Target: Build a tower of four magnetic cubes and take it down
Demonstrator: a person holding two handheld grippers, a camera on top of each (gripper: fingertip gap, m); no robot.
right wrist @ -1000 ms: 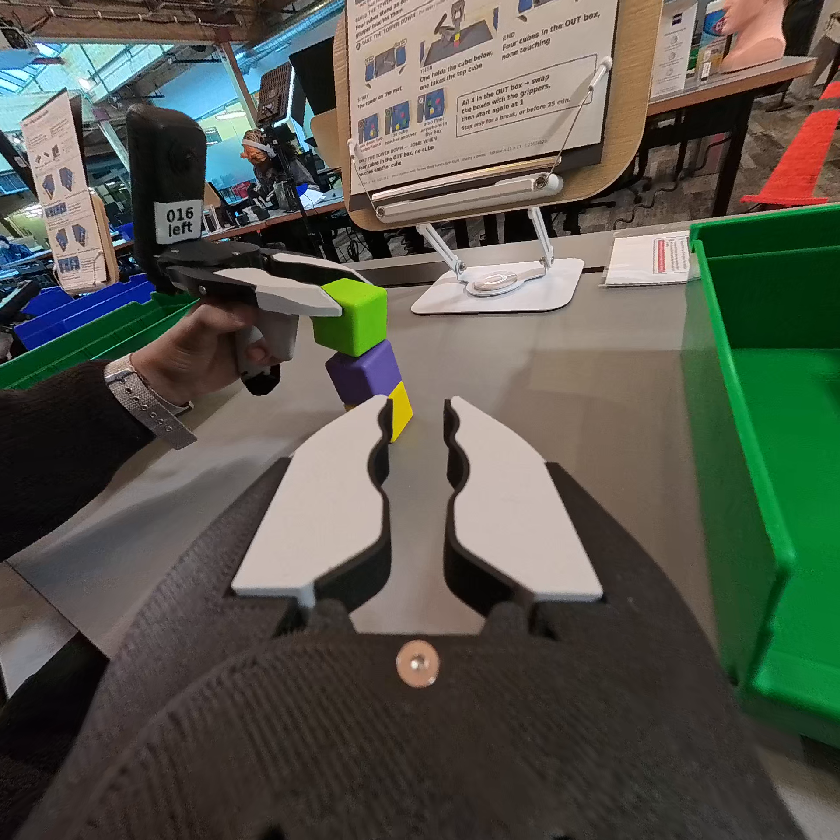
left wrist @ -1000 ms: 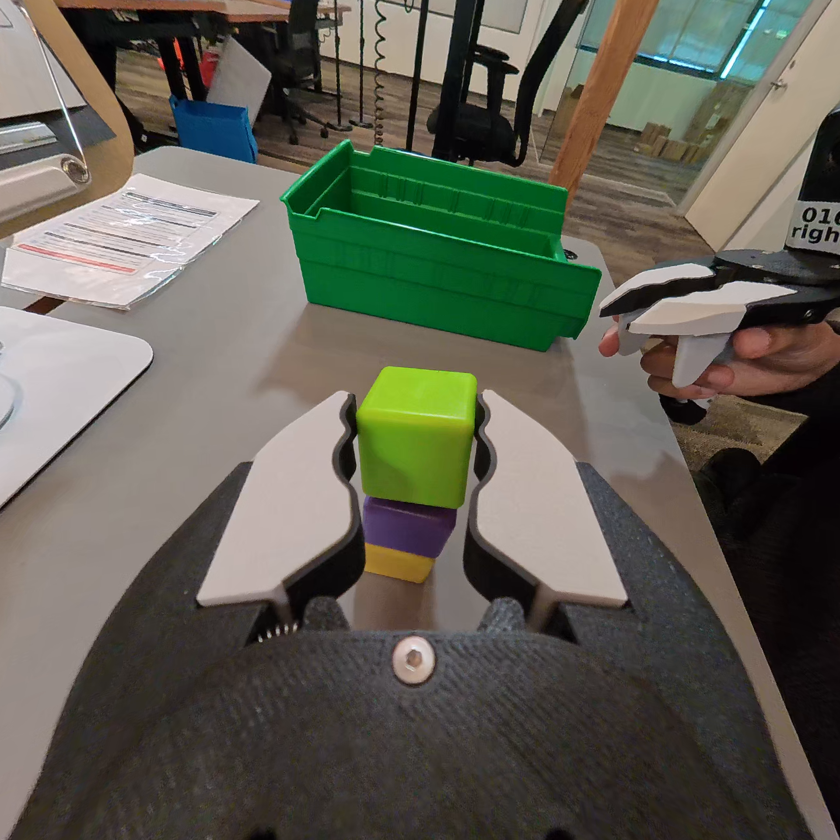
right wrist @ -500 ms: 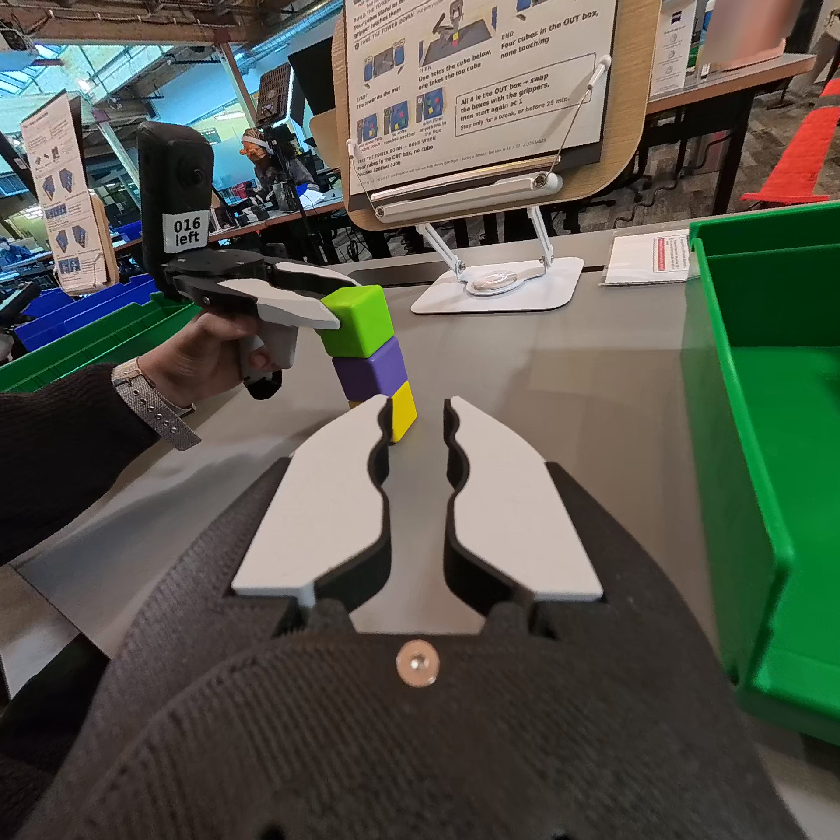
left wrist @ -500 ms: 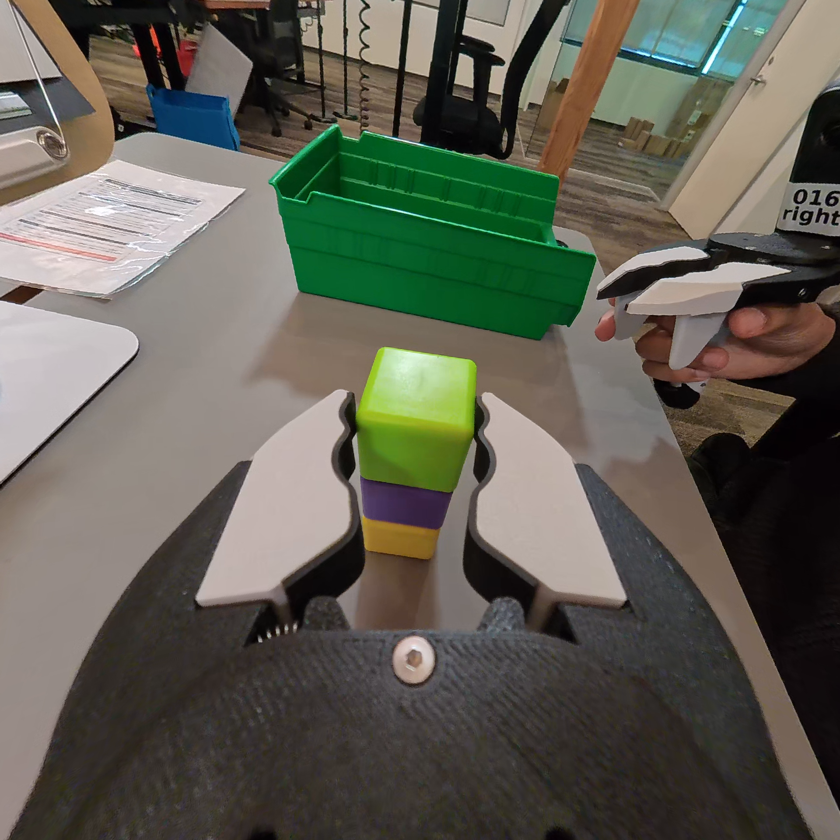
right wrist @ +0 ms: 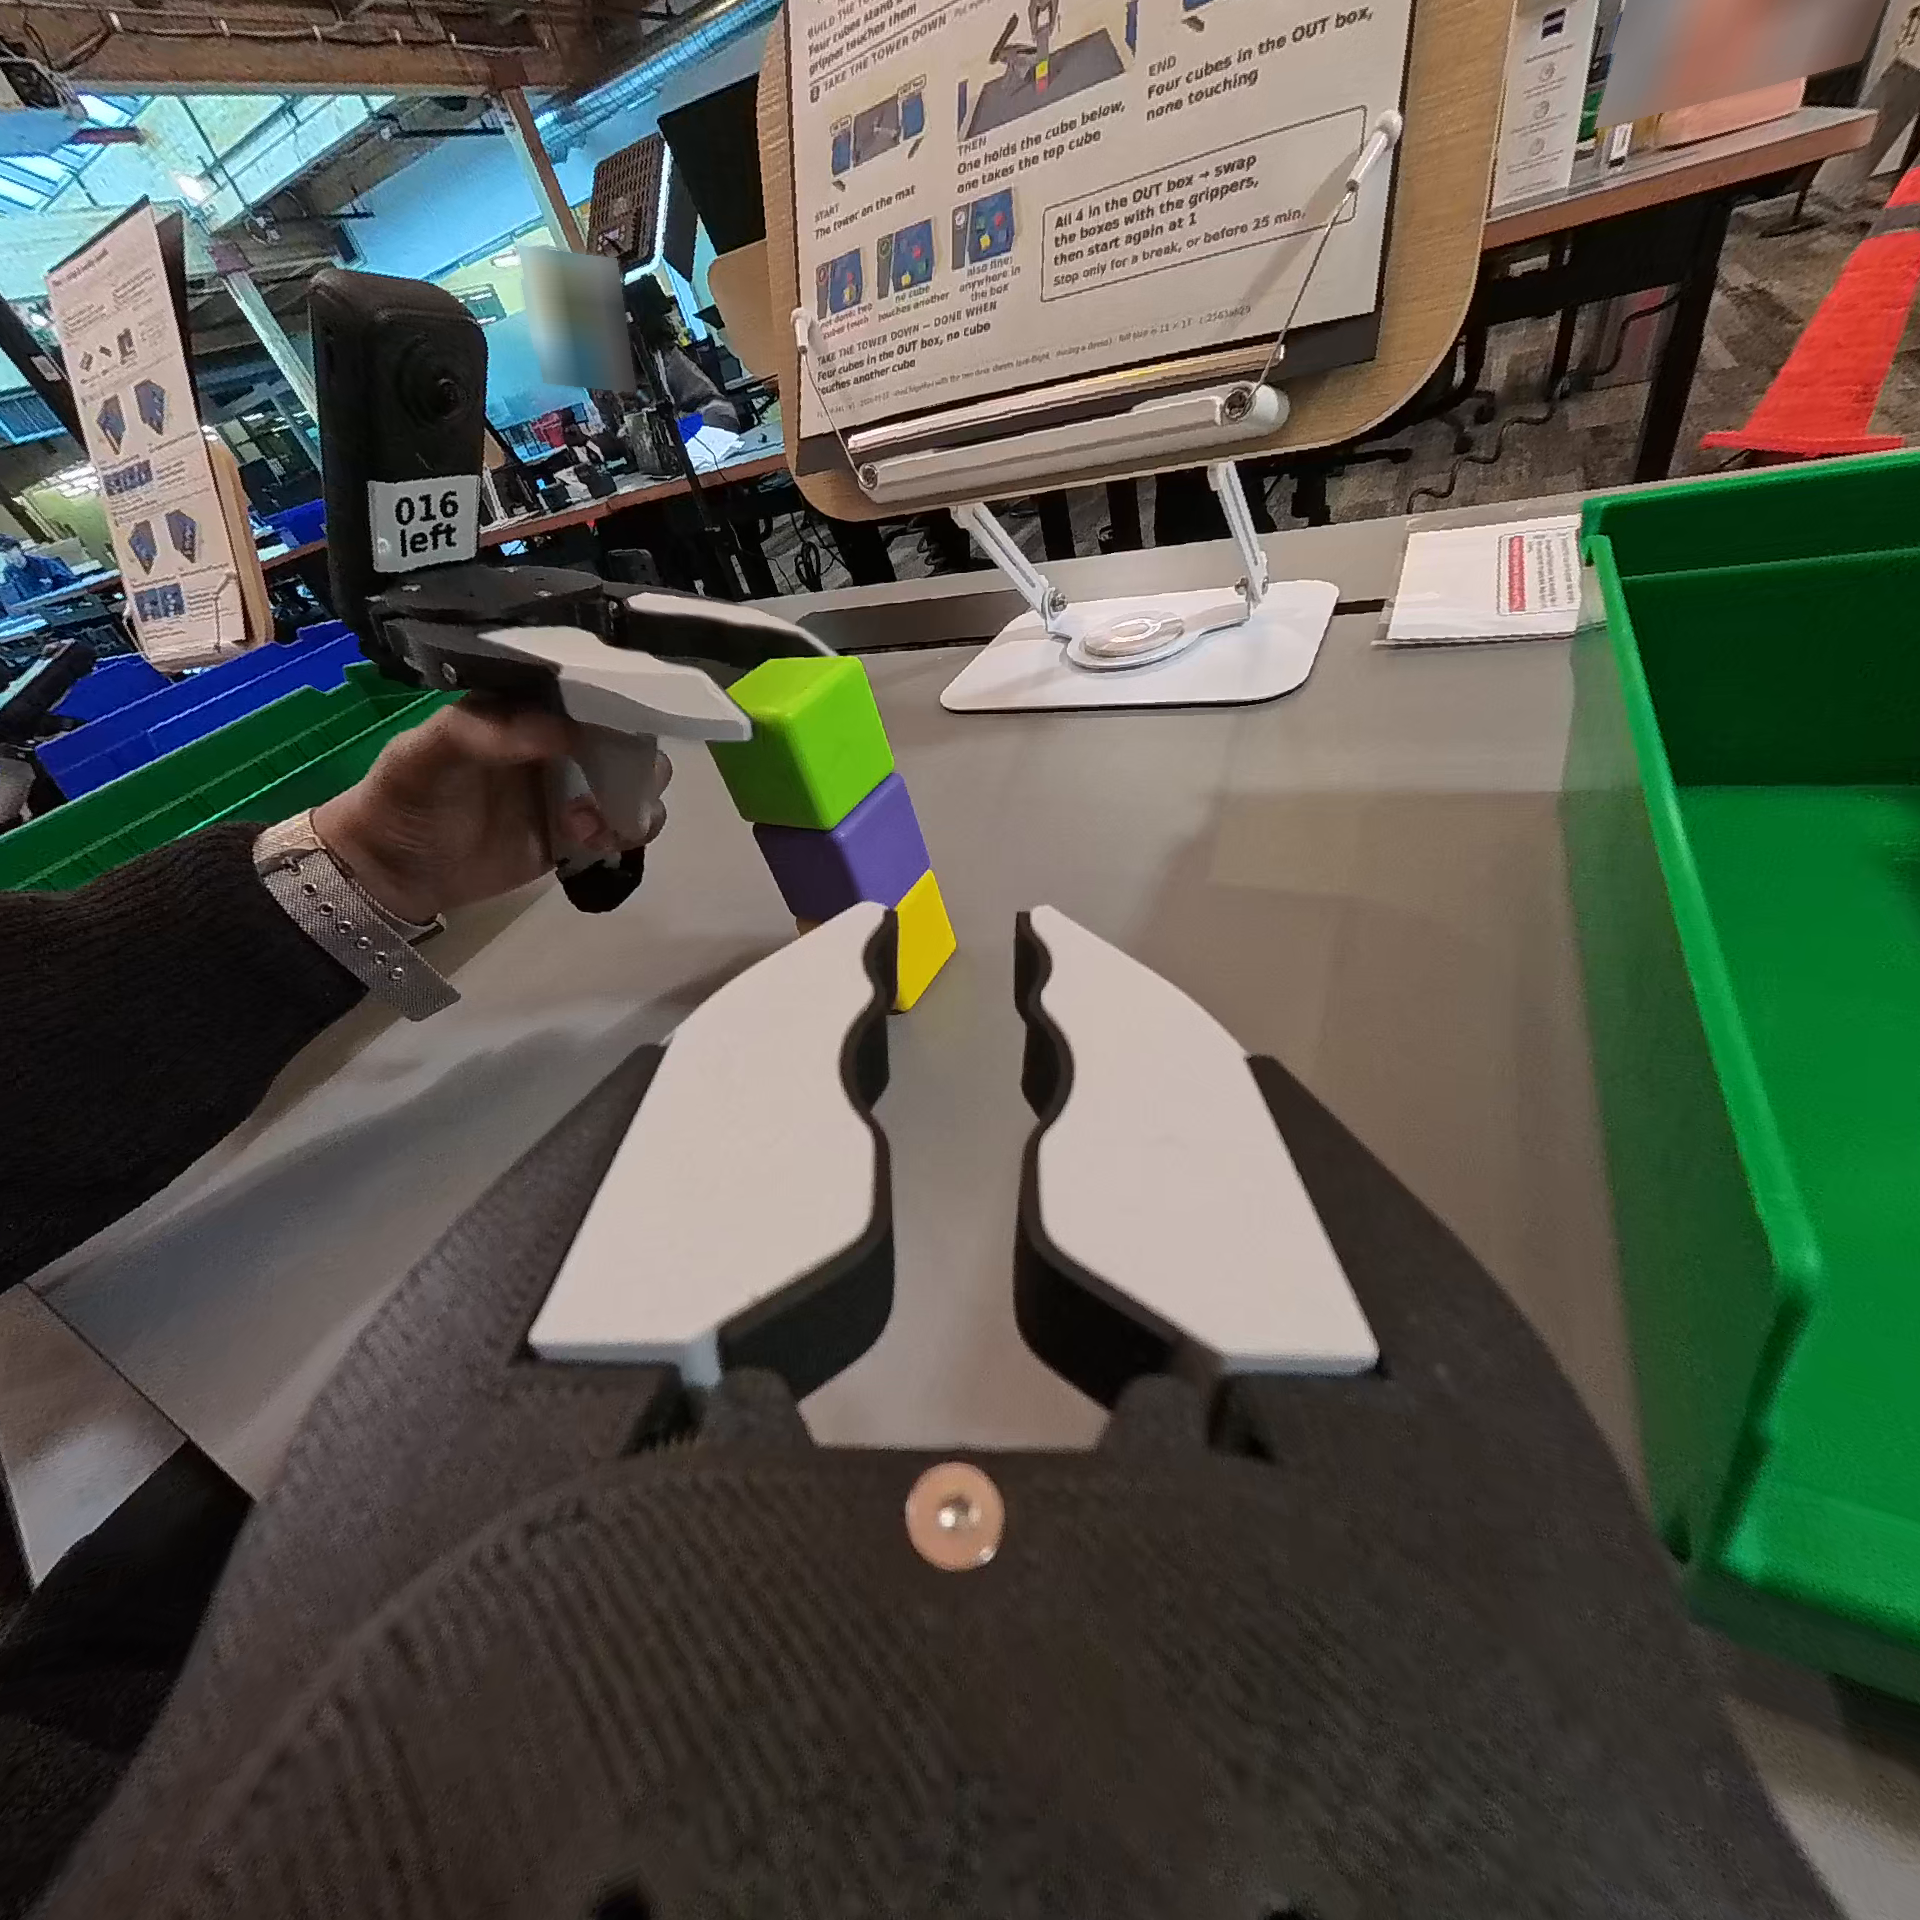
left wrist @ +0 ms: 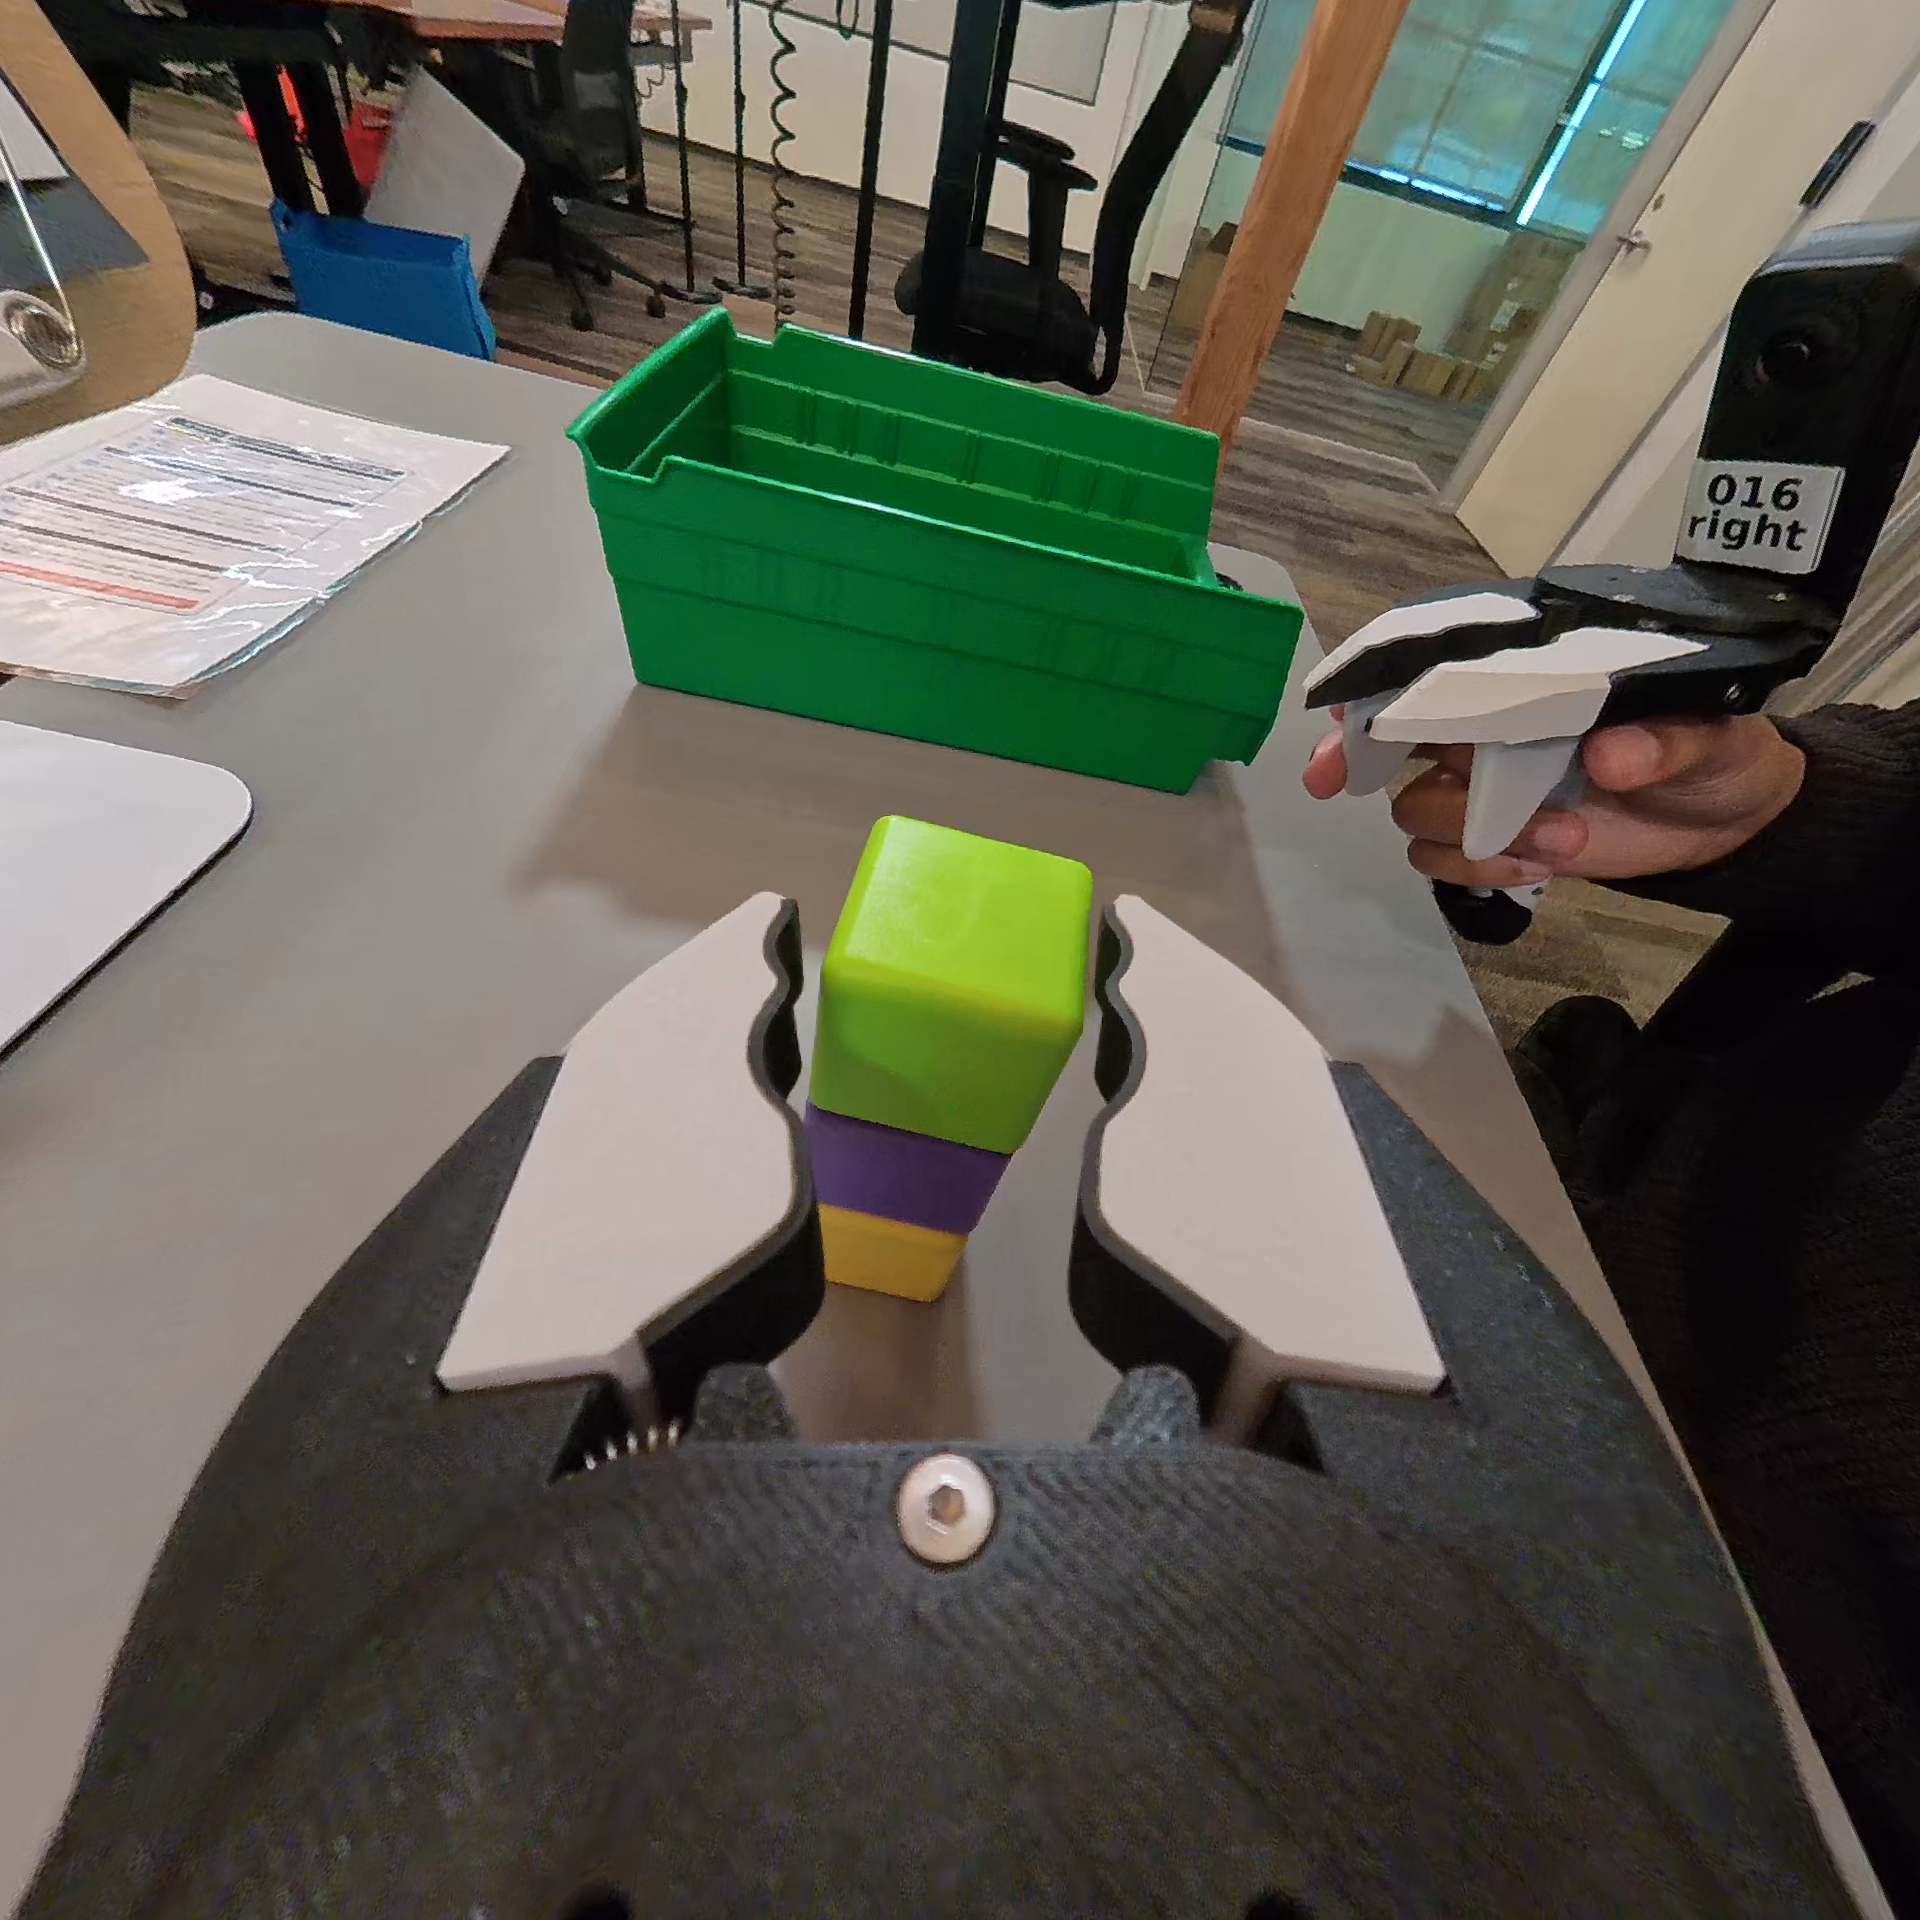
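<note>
We see the left tool (left wrist: 943,940) w/ jaws parted round the lime cube (left wrist: 951,977): a gap shows on the right side, contact on the left unclear. The cube tops a purple cube (left wrist: 902,1176) on a yellow cube (left wrist: 885,1259), a stack w/ long axis upright on the bench (left wrist: 364,935). Right tool (right wrist: 954,930) hangs empty, jaws a bit apart, near the stack. Right wrist view alone shows the stack leaning slightly; left wrist view alone shows the whole green bin (left wrist: 935,582) behind
</note>
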